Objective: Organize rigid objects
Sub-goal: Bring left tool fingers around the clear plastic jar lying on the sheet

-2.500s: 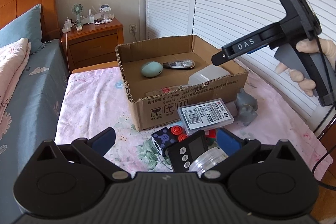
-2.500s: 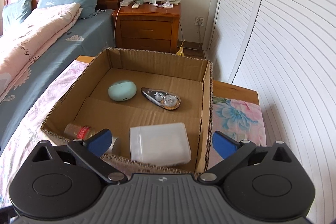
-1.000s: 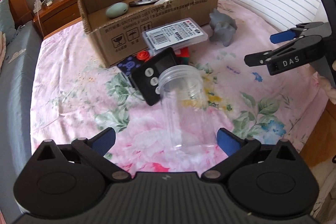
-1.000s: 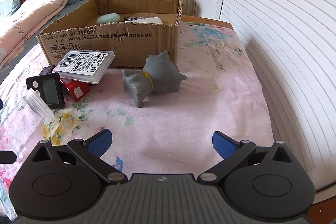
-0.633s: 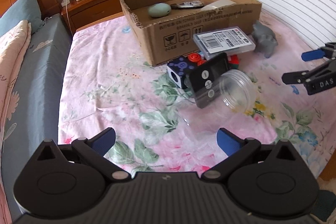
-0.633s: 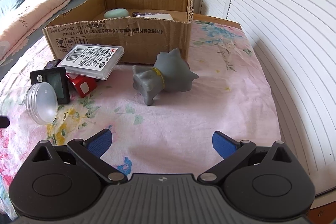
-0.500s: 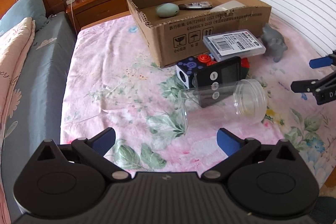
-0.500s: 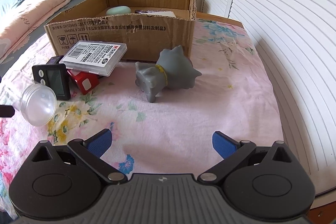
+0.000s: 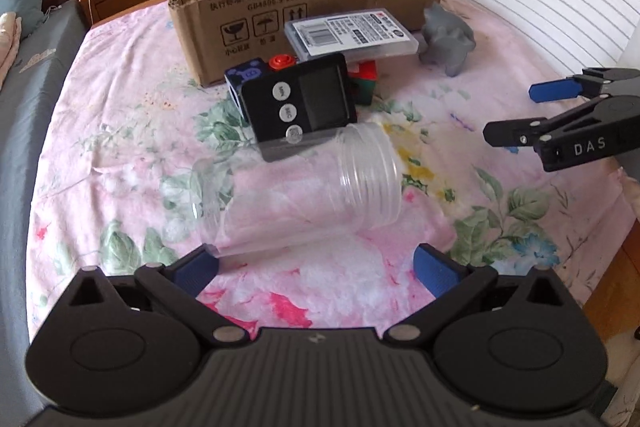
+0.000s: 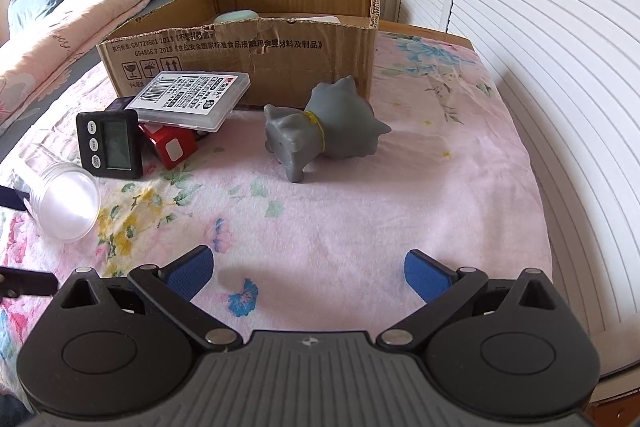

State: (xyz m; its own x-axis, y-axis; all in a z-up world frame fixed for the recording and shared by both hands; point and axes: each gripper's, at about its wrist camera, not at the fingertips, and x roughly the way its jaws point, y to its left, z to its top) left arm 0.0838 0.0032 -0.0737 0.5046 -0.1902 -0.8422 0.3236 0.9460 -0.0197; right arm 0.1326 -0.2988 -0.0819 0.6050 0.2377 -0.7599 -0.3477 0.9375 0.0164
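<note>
With both claws spread, the left claw (image 9: 314, 265) risked rolling the jar (image 9: 296, 187) into the timer (image 9: 300, 103) beside it.

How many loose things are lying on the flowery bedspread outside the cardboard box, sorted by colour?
Clear: 2 - jar, flat labelled case
Black: 1 - digital timer
Grey: 1 - toy animal
Red: 2 - block, small round knob
Dark blue: 1 - cube
Total: 7. More may be hidden under the case.
</note>
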